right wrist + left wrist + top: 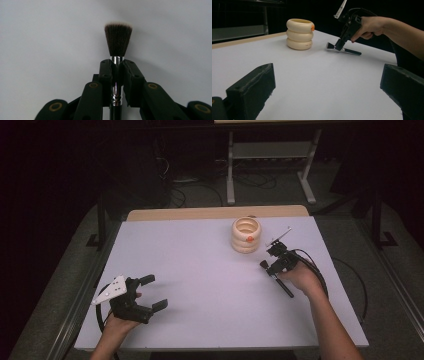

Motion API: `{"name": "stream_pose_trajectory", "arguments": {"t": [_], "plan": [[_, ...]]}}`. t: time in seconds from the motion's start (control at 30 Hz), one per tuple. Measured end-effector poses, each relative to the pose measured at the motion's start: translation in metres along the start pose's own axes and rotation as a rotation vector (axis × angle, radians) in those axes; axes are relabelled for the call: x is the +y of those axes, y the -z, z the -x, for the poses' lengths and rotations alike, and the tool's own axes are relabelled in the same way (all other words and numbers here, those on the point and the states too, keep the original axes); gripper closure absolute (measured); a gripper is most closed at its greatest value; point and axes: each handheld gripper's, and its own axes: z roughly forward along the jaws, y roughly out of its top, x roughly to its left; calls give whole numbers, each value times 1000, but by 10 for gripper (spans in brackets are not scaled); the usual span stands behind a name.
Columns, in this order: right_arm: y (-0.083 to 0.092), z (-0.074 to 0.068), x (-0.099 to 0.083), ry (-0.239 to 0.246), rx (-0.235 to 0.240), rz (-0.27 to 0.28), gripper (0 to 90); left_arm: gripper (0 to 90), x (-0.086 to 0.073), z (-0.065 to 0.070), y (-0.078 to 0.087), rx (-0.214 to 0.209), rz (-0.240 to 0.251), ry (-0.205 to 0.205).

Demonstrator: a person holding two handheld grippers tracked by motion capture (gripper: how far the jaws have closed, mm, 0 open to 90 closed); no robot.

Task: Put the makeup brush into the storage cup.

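Note:
A makeup brush [118,41] with dark bristles, a silver ferrule and a black handle lies on the white table [200,270], right of centre. My right gripper [270,266] is shut on its ferrule, pointing down at the table; the left gripper view shows the same brush [348,51] under that gripper [339,45]. The handle [285,287] runs back beneath the person's hand. A cream holder [246,234] made of stacked rings, with an orange dot, stands just behind the brush. At the front left, my left gripper [154,292] is open with nothing between its jaws.
The table's wooden back edge [215,213] lies beyond the holder. A cable [320,275] trails from the right gripper over the table's right side. Behind the table, a metal frame [270,165] stands on the dark floor.

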Motion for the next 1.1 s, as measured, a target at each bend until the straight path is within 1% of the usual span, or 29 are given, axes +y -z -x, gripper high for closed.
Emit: {"name": "stream_pose_trajectory", "arguments": {"t": [0.13, 0.17, 0.3, 0.43, 0.47, 0.57, 0.6, 0.67, 0.7, 0.8, 0.97, 1.07, 1.1], "plan": [[5, 4, -1, -10, 13, 31, 770, 0, 0, 0, 0, 0, -2, -3], [6, 4, -1, -16, 20, 49, 769, 0, 0, 0, 0, 0, -1, -2], [10, 8, -3, -20, 33, 88, 769, 0, 0, 0, 0, 0, -1, 0], [13, 10, -4, -36, 41, 127, 769, 0, 0, 0, 0, 0, -3, -3], [13, 11, -4, -41, 47, 144, 769, 0, 0, 0, 0, 0, -2, -2], [15, 12, -5, -44, 49, 162, 769, 0, 0, 0, 0, 0, -3, -2], [16, 13, -6, -54, 51, 174, 769, 0, 0, 0, 0, 0, -2, -2], [17, 14, -7, -50, 56, 187, 769, 0, 0, 0, 0, -1, -2, -2], [17, 14, -7, -57, 59, 190, 769, 0, 0, 0, 0, -1, -2, -2], [18, 15, -7, -57, 55, 209, 769, 0, 0, 0, 0, -1, -1, 0], [20, 16, -8, -40, 49, 244, 769, 0, 0, 0, 0, -1, -2, 0], [23, 16, -9, -50, 52, 265, 769, 0, 0, 0, 0, -2, -3, -2], [24, 17, -9, -41, 48, 278, 769, 0, 0, 1, 0, -1, -2, 0]]}}
